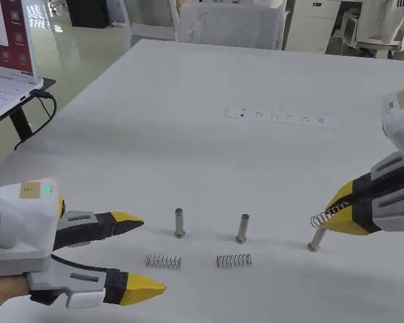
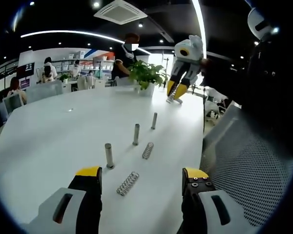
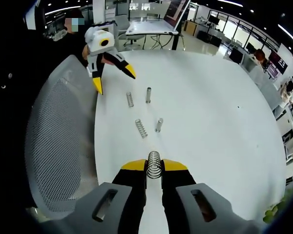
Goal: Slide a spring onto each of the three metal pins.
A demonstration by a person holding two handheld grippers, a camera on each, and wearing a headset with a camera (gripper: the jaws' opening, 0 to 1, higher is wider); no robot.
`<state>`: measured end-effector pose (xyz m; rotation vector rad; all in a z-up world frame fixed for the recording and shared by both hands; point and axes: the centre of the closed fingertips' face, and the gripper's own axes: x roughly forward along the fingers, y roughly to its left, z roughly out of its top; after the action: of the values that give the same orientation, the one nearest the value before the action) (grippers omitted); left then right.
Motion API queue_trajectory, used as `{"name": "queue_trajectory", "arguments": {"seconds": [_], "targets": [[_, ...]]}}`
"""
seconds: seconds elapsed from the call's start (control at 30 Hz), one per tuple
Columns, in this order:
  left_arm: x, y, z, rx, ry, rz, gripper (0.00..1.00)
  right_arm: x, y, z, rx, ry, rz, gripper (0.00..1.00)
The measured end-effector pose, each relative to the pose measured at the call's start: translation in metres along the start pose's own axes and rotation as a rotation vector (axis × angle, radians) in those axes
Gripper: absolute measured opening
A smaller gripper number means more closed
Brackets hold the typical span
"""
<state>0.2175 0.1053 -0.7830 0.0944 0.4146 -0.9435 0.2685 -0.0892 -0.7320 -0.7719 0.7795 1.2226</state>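
In the head view we see the left gripper [image 1: 143,254] low at the left, with its jaws spread wide and nothing between them. The near spring [image 1: 163,261] lies flat on the white worktop [image 1: 188,134], just beside the jaw tips, and the second spring [image 1: 233,260] lies further to the right. Behind them the left pin [image 1: 179,224] and the middle pin [image 1: 242,229] stand upright and bare. At the right, the right gripper [image 1: 328,217] pinches the third spring [image 1: 320,218], which hangs tilted just above the top of the right pin [image 1: 316,240]; we cannot tell if they touch. In the left gripper view, the jaws are open and the near spring [image 2: 128,184] lies a little ahead, between the two tips. In the right gripper view, the jaws are pressed together on the third spring [image 3: 154,164], and its round end stands up between the yellow tips. The two loose springs and two pins are ahead on the worktop.
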Motion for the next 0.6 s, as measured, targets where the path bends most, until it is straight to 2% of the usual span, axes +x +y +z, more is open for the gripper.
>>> {"name": "queue_trajectory", "arguments": {"seconds": [0.07, 0.37, 0.6], "targets": [[0.0, -0.002, 0.002, 0.018, -0.015, 0.0, 0.61, -0.001, -0.005, -0.005, 0.001, 0.024, -0.006, 0.09], [0.003, -0.003, 0.004, 0.015, -0.031, 0.002, 0.61, 0.003, -0.019, -0.022, 0.007, 0.127, 0.004, 0.09], [0.005, -0.007, 0.004, 0.005, -0.03, -0.004, 0.61, 0.012, -0.027, -0.028, 0.012, 0.172, 0.03, 0.09]]}}
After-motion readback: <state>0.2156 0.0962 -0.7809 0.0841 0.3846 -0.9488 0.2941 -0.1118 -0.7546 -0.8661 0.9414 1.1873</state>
